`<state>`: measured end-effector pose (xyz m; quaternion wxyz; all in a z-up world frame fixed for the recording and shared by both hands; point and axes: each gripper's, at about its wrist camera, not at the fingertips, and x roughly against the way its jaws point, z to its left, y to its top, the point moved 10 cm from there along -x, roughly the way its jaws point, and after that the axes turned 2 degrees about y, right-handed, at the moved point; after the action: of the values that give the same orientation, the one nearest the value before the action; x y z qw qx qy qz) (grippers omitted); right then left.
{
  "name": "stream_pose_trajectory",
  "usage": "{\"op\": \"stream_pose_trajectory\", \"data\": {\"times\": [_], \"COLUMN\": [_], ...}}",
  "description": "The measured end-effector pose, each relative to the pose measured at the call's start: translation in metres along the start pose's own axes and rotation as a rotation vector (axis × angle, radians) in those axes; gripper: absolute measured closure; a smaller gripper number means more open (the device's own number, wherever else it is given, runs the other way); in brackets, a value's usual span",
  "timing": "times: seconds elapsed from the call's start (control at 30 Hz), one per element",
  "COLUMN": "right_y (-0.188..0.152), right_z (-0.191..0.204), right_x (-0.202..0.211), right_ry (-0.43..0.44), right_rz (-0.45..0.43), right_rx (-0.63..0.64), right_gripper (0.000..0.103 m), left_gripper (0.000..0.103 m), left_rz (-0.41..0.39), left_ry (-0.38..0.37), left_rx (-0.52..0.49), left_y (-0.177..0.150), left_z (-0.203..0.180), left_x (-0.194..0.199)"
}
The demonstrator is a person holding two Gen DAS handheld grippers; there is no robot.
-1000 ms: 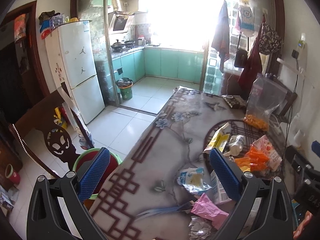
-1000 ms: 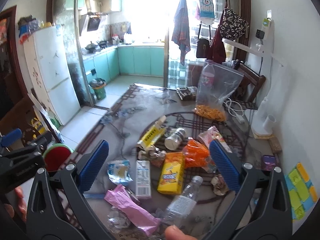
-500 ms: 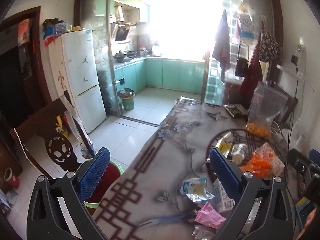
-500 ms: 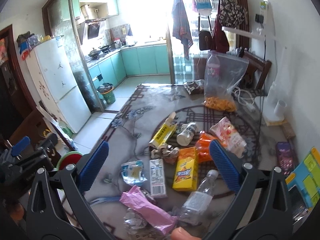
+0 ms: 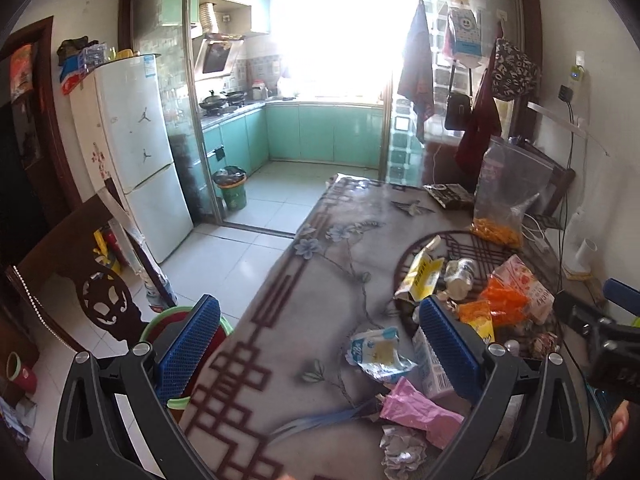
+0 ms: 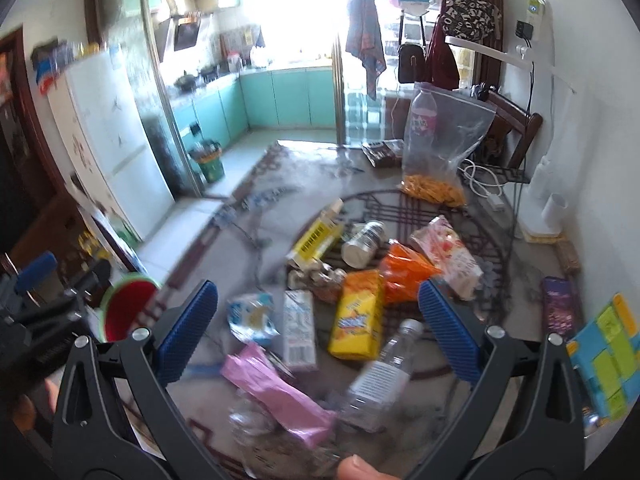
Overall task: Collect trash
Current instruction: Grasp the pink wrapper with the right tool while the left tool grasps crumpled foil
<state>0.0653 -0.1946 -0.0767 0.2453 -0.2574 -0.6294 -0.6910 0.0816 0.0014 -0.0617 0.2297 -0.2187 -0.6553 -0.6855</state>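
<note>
Plastic bottle (image 6: 380,376) on table between right gripper (image 6: 318,332) wide-apart fingers; left gripper (image 5: 320,344) likewise spread.

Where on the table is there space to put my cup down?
The left half of the table is bare, from the edge by the floor to the yellow carton. The right side is crowded with wrappers, a clear bottle and a pink wrapper.

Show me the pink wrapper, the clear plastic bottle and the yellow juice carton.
pink wrapper (image 6: 276,394), right wrist view, middle of its crumpled body
clear plastic bottle (image 6: 380,376), right wrist view, on its label
yellow juice carton (image 6: 357,316), right wrist view, front face
</note>
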Motion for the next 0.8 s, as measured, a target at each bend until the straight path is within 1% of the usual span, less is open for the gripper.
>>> {"op": "stream_pose_trajectory", "data": {"times": [0.07,0.1,0.13,0.2,0.23,0.27,0.33,0.43,0.53,0.6,0.63,0.67,0.7,0.73,0.77,0.8], "right_y": [-0.007,-0.014,-0.020,-0.042,-0.062,-0.077,-0.104,-0.138,-0.159,-0.170,-0.173,-0.175,-0.177,-0.177,-0.180,-0.183], "right_z": [-0.005,-0.010,-0.014,-0.017,-0.019,-0.019,-0.019,-0.015,0.007,0.020,0.023,0.026,0.029,0.029,0.031,0.032], "right_x": [-0.002,-0.003,-0.005,-0.018,-0.027,-0.034,-0.044,-0.069,-0.092,-0.109,-0.112,-0.118,-0.126,-0.128,-0.133,-0.135], "right_ry": [-0.021,-0.058,-0.062,-0.019,0.017,0.050,0.106,0.137,0.202,0.222,0.230,0.243,0.247,0.251,0.263,0.270], "right_rz": [0.014,0.021,0.031,0.108,0.173,0.216,0.275,0.355,0.423,0.465,0.474,0.480,0.499,0.510,0.529,0.535], "right_rx": [0.020,0.034,0.048,0.079,0.078,0.072,0.060,0.075,0.153,0.200,0.200,0.197,0.193,0.193,0.192,0.190], "right_gripper": [0.004,0.004,0.004,0.004,0.004,0.004,0.004,0.006,0.008,0.009,0.011,0.018,0.031,0.038,0.051,0.055], "left_gripper": [0.008,0.008,0.008,0.008,0.008,0.008,0.008,0.008,0.008,0.008,0.008,0.008,0.008,0.008,0.008,0.008], "left_rz": [0.016,0.042,0.067,0.122,0.165,0.209,0.283,0.332,0.343,0.346,0.348,0.348,0.352,0.359,0.369,0.374], "left_ry": [-0.027,-0.051,-0.066,-0.112,-0.145,-0.170,-0.191,-0.185,-0.163,-0.155,-0.147,-0.140,-0.138,-0.143,-0.149,-0.156], "left_rx": [-0.009,-0.024,-0.036,-0.043,-0.040,-0.036,-0.029,-0.003,0.006,-0.003,-0.012,-0.018,-0.024,-0.026,-0.028,-0.030], "left_y": [-0.006,-0.015,-0.023,-0.042,-0.056,-0.070,-0.095,-0.118,-0.127,-0.128,-0.129,-0.131,-0.133,-0.135,-0.137,-0.138], "left_z": [-0.004,-0.009,-0.013,-0.019,-0.024,-0.028,-0.033,-0.030,-0.022,-0.021,-0.020,-0.020,-0.019,-0.019,-0.018,-0.018], "left_x": [-0.003,-0.008,-0.013,-0.023,-0.030,-0.037,-0.048,-0.057,-0.058,-0.057,-0.056,-0.056,-0.056,-0.057,-0.056,-0.056]}}
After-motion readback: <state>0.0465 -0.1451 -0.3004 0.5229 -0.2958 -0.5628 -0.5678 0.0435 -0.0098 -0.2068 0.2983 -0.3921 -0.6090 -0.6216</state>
